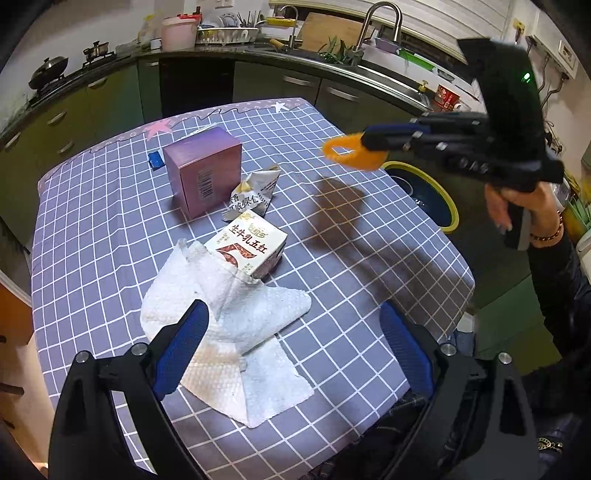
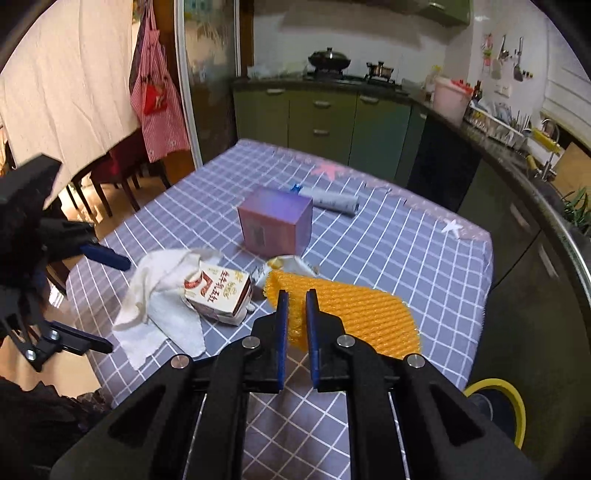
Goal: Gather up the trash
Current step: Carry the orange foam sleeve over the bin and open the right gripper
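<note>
A person's right gripper [image 2: 294, 295] is clenched on an orange foam net sleeve [image 2: 354, 314], lifted clear of the checked tablecloth [image 1: 332, 258] in a green-cabinet kitchen; in the left wrist view the sleeve [image 1: 351, 151] hangs blurred off the fingertips above the table's far right side, its shadow on the cloth below. Only part of the hand [image 1: 517, 206] on the grip is seen, the sleeve of the arm cut off at the frame's right edge. The left gripper [image 1: 295, 332] hangs released over a crumpled white paper towel [image 1: 229, 332] near the table's near edge, its pads not touching it. The towel drapes over and hides one end of a small milk carton [image 1: 255, 247]; beyond that lie a crushed silver snack wrapper [image 1: 255, 192] and an upright purple box [image 1: 203, 170]. A rolled grey-white item [image 2: 332, 201] lies behind the box, its print too small to read; from the left wrist camera the box hides it almost wholly. A yellow-rimmed bin [image 1: 428, 195] stands on the floor just beside the table's right edge, half hidden by the tabletop in the right wrist view. The right half of the cloth lies bare, leaving open room towards the bin. Counter, sink tap [image 1: 380, 26] and dish rack [image 1: 225, 35] run along the far wall
</note>
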Tool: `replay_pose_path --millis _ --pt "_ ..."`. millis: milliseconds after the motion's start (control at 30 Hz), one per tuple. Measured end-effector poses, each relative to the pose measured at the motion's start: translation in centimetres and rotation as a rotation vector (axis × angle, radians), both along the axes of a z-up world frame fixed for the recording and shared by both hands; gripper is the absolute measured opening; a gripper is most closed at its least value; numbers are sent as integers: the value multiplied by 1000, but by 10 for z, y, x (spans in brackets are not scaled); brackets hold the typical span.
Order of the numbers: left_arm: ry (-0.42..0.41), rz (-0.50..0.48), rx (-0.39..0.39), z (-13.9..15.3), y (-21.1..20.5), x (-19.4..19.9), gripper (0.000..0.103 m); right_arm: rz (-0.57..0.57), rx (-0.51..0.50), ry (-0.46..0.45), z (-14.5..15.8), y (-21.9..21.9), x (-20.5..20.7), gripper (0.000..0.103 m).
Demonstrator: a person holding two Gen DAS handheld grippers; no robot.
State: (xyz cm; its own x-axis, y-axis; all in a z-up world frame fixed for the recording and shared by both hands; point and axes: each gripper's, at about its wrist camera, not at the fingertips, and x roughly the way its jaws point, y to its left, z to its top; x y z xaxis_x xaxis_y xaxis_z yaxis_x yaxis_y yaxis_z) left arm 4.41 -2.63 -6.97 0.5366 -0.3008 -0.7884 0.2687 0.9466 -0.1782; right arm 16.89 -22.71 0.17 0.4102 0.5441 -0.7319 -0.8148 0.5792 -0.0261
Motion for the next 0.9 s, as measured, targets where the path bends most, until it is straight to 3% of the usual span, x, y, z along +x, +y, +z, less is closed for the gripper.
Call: replay_pose_path --millis 233,600,700,900 --pt "-16 -5 3 5 -1 -4 89 -65 29 -58 31 -33 -4 10" --pt "-17 -36 5 6 -13 -1 89 -344 40 -120 61 -151 16 9" --pt "-20 -46 9 8 -19 1 89 -413 29 -111 55 -183 25 9" --pt "-21 -66 21 10 -31 3 89 -491 -11 -23 10 -228 54 9"
